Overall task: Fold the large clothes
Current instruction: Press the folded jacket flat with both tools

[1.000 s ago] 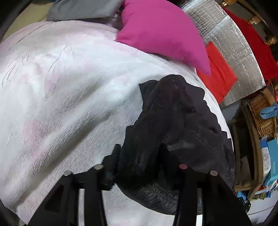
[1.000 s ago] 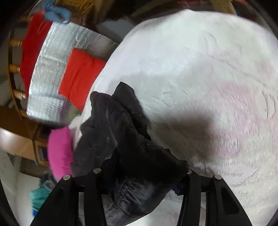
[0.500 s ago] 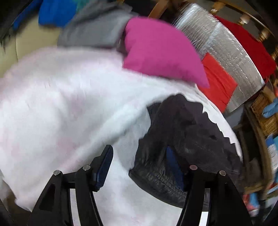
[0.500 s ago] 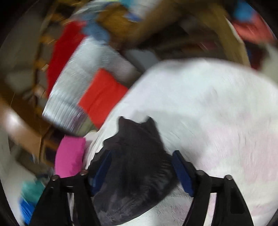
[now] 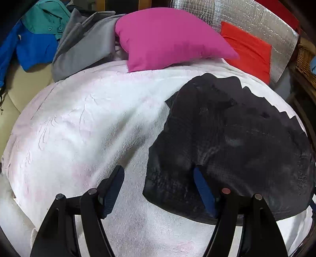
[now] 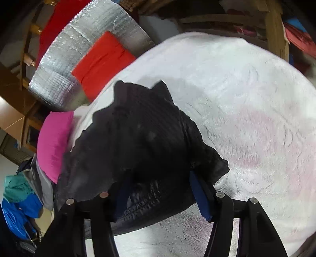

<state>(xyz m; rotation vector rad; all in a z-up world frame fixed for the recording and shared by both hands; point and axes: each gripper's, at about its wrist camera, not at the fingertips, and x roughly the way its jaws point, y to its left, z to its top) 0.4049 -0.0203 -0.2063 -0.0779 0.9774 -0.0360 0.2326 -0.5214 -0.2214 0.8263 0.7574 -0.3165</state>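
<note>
A black garment (image 5: 227, 142) lies folded in a heap on the white fluffy blanket (image 5: 88, 122), at the right of the left wrist view. My left gripper (image 5: 160, 189) is open above the garment's near left edge and holds nothing. The garment (image 6: 138, 142) also shows in the right wrist view on the blanket (image 6: 246, 110). My right gripper (image 6: 158, 195) is open just above the garment's near edge, and cloth hides part of its left finger.
A pink pillow (image 5: 169, 37) lies at the blanket's far edge, with a red cushion (image 5: 248, 49) on silver foil padding (image 5: 256, 17) beside it. Grey (image 5: 85, 43), teal and blue clothes (image 5: 33, 47) are piled at the far left. A wicker basket (image 5: 306, 59) stands at the right.
Both grippers have let go of the black garment and opened. Both have pulled back and up, and the garment now lies flatter on the blanket.
</note>
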